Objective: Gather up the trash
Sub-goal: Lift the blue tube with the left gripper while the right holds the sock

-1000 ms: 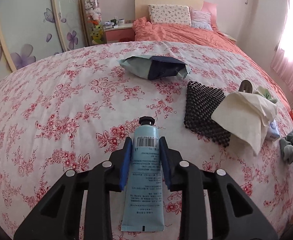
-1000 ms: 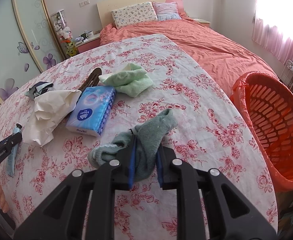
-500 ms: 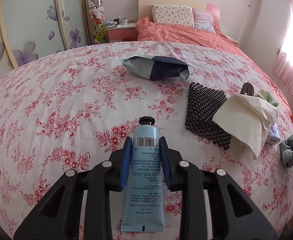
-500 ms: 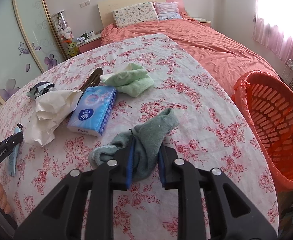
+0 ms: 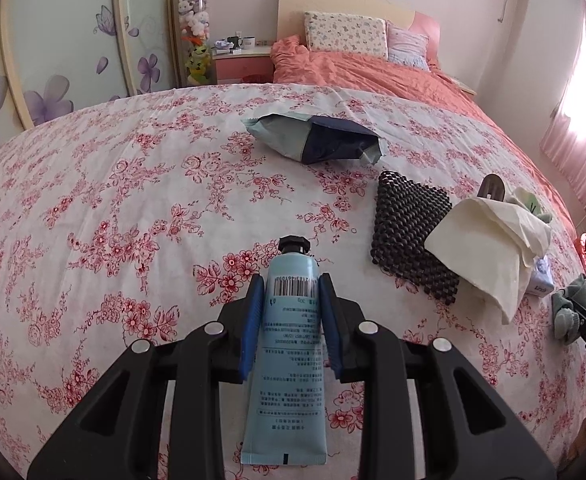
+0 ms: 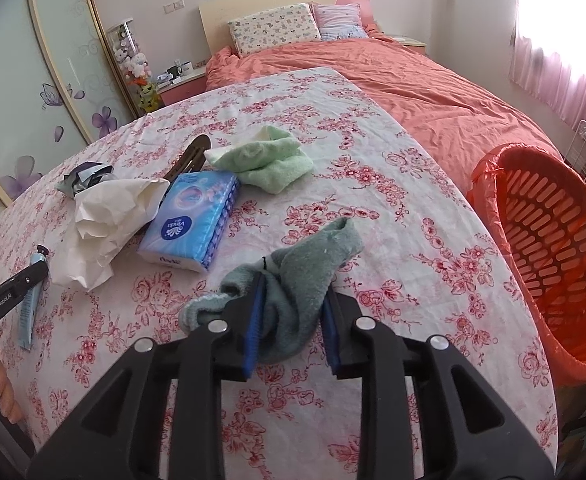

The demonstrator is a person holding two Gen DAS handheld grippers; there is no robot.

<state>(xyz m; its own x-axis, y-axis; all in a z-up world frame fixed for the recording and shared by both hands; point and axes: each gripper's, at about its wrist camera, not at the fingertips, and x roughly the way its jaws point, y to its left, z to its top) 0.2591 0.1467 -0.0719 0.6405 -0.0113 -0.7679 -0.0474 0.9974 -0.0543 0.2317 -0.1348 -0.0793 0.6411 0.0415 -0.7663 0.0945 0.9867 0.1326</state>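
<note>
Clamping blue tube (image 5: pixel 289 344): left gripper (image 5: pixel 291 322) | right gripper (image 6: pixel 293 320) easing apart around grey sock (image 6: pixel 293 284), contact unclear | basket (image 6: pixel 553 264) cut off

bedspread (image 5: pixel 133 200): white with red flowers, spread over the near part of the bed
duvet (image 6: pixel 433 80): salmon, crumpled, beyond the bedspread
pillows (image 5: pixel 345 34): two against the headboard, one patterned, one pink
nightstand (image 5: pixel 241 66): pink, mugs on top
wardrobe doors (image 5: pixel 53 40): pale, purple flowers
curtain (image 6: pixel 565 40): pink, backlit
</note>
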